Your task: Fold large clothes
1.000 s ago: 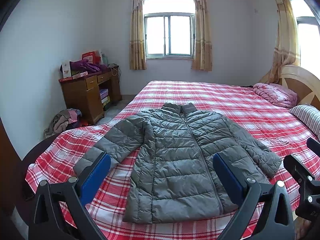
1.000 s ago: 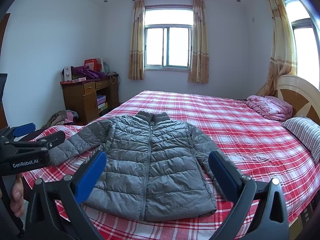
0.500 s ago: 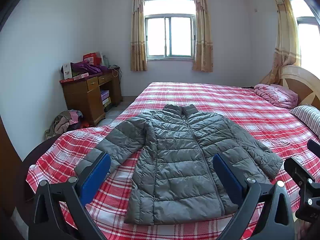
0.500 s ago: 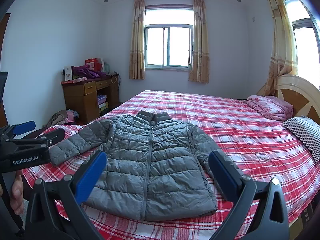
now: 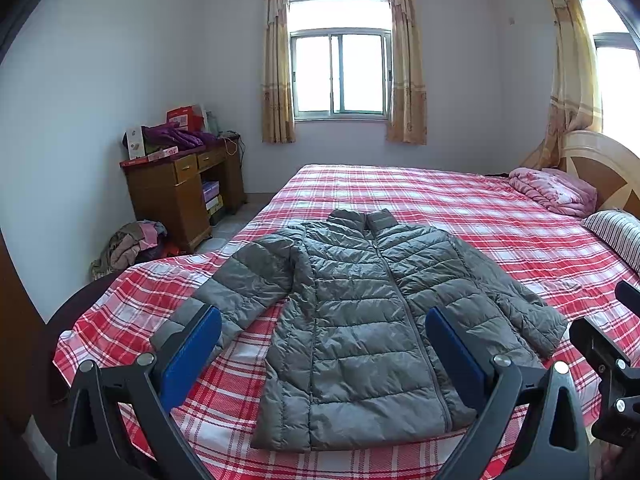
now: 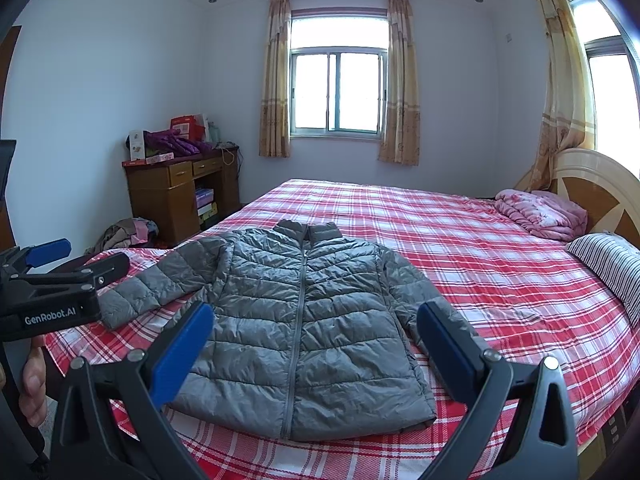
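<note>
Grey puffer jacket [image 5: 360,320] flat on plaid bed [image 5: 500,232], soft, light, probably slippery; both grippers [image 5: 322,354] [image 6: 316,354] spread wide, holding nothing, best pinch at sleeve cuffs

- The left camera sits low at the foot of the bed [image 5: 400,188] and looks across it to the window [image 5: 340,74].
- The right camera sits just beside it and faces the same way.
- Both see the jacket [image 5: 360,320], near and in front.
- The right view catches the left gripper [image 6: 76,260] at its left edge.
</note>
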